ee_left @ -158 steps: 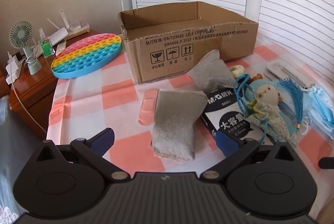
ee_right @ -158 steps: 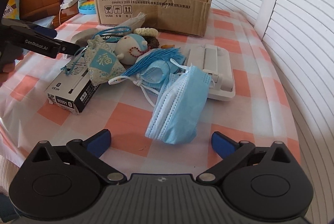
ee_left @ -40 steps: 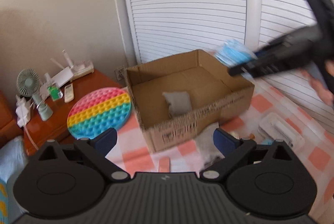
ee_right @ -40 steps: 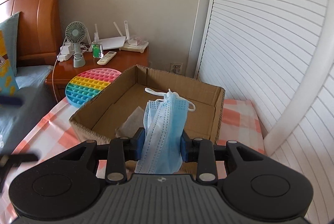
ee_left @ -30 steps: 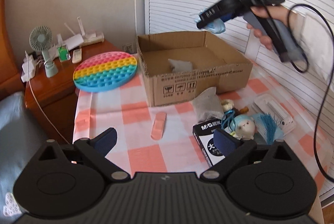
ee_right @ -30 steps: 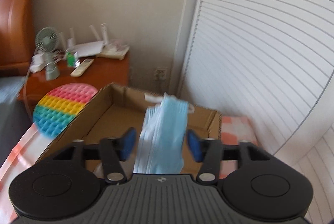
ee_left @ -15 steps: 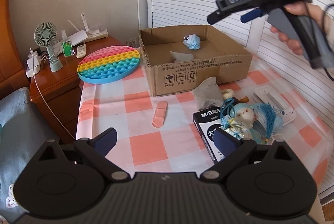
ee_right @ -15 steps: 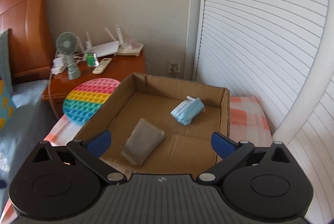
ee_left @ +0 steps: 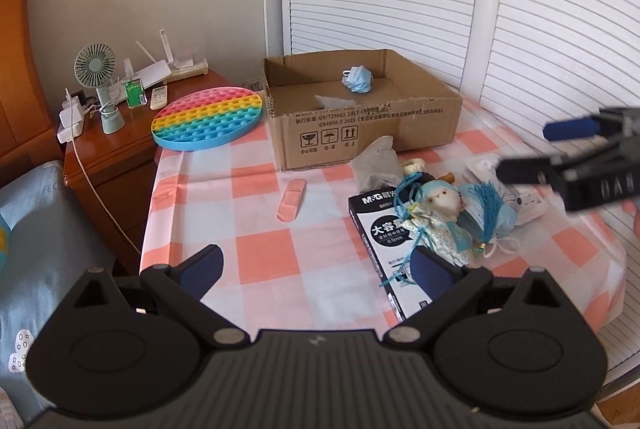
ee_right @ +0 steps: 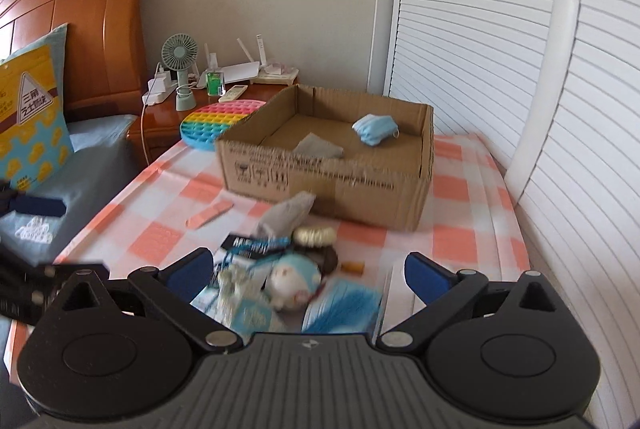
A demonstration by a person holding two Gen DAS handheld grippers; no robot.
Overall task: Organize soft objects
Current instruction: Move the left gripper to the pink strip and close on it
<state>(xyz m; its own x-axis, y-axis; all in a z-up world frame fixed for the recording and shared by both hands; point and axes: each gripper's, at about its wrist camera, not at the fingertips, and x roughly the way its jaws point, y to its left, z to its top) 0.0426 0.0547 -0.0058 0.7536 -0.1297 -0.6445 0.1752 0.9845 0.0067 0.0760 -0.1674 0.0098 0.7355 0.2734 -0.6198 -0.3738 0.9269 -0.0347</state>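
Checked tablecloth [ee_left: 264,257] carries everything. Cardboard box [ee_left: 360,133] at the far side, with blue face mask [ee_left: 357,78] crumpled near its back wall and a grey pouch [ee_right: 319,145] closer to the front wall. Rainbow pop mat [ee_left: 208,119] leans on the box's left side, overhanging the nightstand [ee_left: 108,149]. Black pen box [ee_left: 384,233] sits under the clutter pile: doll [ee_left: 438,207], second grey pouch [ee_left: 378,165], white case [ee_left: 524,203] beside it. Pink bandage [ee_left: 293,199] lies alone, apart. Left gripper [ee_left: 316,265] wide, empty; right gripper [ee_right: 310,269] wide, empty, above the pile.
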